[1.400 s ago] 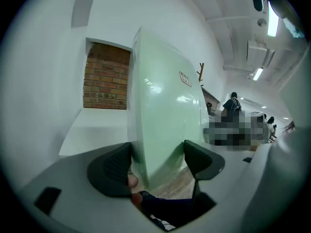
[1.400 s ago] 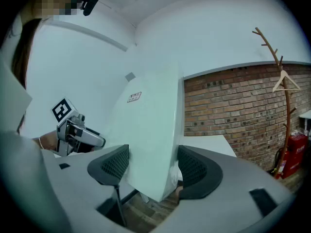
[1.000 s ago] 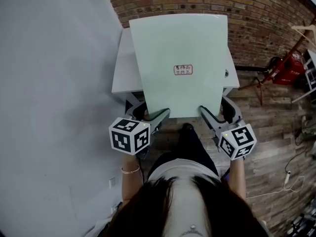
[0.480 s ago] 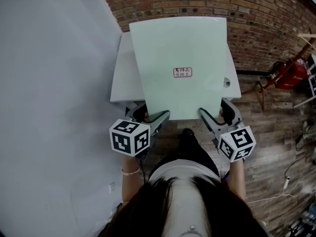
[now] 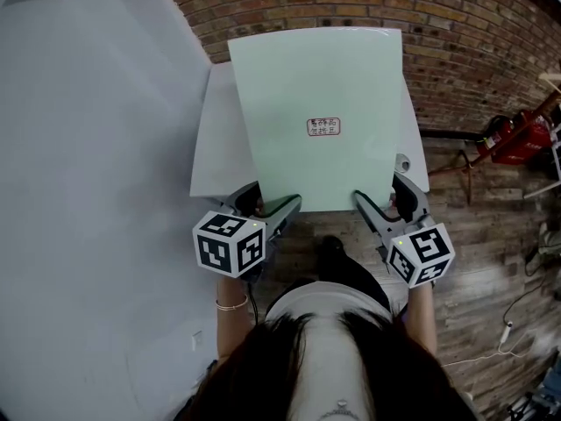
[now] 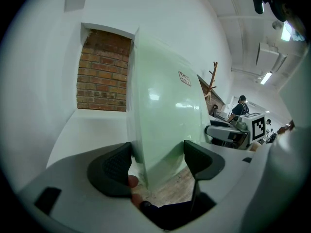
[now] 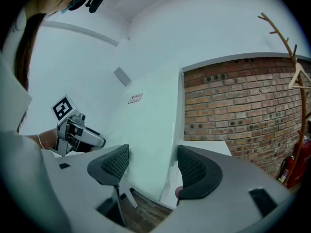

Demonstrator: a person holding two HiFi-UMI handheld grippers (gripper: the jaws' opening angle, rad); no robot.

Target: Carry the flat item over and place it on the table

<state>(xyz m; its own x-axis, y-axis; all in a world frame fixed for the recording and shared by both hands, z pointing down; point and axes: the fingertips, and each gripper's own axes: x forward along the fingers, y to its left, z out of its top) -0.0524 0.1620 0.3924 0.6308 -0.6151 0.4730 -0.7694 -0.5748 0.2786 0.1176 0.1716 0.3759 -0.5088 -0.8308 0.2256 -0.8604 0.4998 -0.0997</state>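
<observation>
Ribbed jaws of the left gripper (image 5: 267, 202) and right gripper (image 5: 384, 200) clamp the glossy pale-green panel (image 5: 320, 86) above the white table (image 5: 215, 147).

We hold the flat panel (image 5: 320, 117) over the table (image 5: 215, 139), seen from above.
The panel covers the middle of the table, whose top shows past it on the left and right. At the table's near edge, our left gripper (image 5: 280, 209) and right gripper (image 5: 368, 204) each clamp a near corner of the panel. A brick wall (image 5: 456, 24) stands behind the table and another wall (image 5: 88, 165) runs along its left. A fire extinguisher (image 5: 507, 134) sits on the floor (image 5: 491, 244) well to the table's right.
</observation>
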